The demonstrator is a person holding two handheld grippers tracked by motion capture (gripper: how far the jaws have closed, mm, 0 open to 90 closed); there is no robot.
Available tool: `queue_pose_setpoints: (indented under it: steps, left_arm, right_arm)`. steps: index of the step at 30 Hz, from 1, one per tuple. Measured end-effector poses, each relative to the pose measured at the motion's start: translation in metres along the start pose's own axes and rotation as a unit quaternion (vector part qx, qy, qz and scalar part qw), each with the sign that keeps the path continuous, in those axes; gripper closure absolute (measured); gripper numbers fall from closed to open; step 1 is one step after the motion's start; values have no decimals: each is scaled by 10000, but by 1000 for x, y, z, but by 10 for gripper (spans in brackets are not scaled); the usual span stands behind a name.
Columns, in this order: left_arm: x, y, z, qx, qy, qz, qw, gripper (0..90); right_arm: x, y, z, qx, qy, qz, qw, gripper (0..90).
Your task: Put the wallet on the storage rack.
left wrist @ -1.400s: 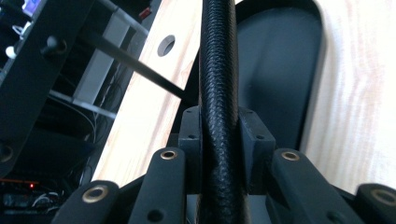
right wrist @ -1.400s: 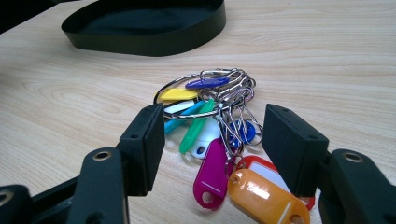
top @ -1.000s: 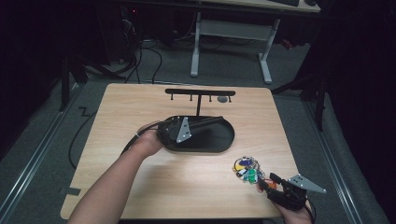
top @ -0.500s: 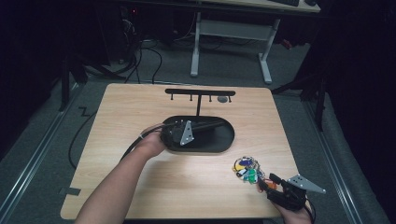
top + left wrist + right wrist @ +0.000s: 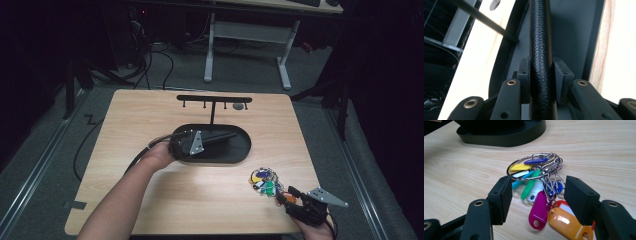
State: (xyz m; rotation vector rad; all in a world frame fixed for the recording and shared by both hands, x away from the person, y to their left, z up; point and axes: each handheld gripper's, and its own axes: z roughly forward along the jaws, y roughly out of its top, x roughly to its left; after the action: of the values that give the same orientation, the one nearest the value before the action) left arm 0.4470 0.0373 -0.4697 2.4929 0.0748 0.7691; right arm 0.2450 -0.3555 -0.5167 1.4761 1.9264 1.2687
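Jaws of the left gripper (image 5: 541, 82) squeeze the black tray's (image 5: 235, 152) rim (image 5: 541, 50). Right gripper (image 5: 537, 195) has its jaws spread wide around colourful key tags (image 5: 536, 187) lying on the wooden surface (image 5: 200, 195).

Count, high view:
- Table (image 5: 150, 120): 1, wooden top.
- Oval black tray (image 5: 235, 155): 1, frame centre.
- Black rack (image 5: 214, 99) with crossbar: 1, above the tray; 4 pegs hang from the bar.
- Grippers: 2, left gripper (image 5: 227, 136) at centre, right gripper (image 5: 284, 196) lower right.
- Bunch of key tags (image 5: 539, 187): 1. Colours seen: yellow, purple, blue, green, white, magenta, orange, red. Exact tag count cannot be told.
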Motion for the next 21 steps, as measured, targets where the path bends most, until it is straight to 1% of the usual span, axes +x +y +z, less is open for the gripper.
queue_pose_setpoints:
  steps: [1,3,5,9,11,13,16,19,21]
  left_arm:
    - [0,-1,-1,23,-42,-12,10000,696]
    - [-2,-3,-3,59,-61,9,10000,670]
    - [-4,-5,-5,105,-67,-26,9999,660]
    - [-9,-9,-7,49,-122,-89,9999,649]
    - [-11,-11,-6,20,-197,-166,9997,646]
    - [-13,-11,-6,78,-256,-188,9995,632]
    - [-17,-12,-4,84,-290,-218,9993,610]
    - [-16,-15,-2,91,-312,-349,9989,591]
    - [-15,-16,-1,59,-291,-409,9987,603]
  right_arm:
    - [0,0,0,-4,1,-10,10000,402]
    - [0,0,0,-9,2,-42,10000,401]
    - [1,0,-1,-12,2,-41,10000,401]
    - [1,0,-1,-14,1,-27,10000,401]
    - [1,0,-1,-12,2,-37,10000,401]
    - [2,0,-1,-7,1,-34,10000,401]
    - [2,0,-1,-10,2,-36,10000,401]
    - [1,0,0,-7,7,-36,10000,401]
    - [1,0,0,2,10,-32,10000,402]
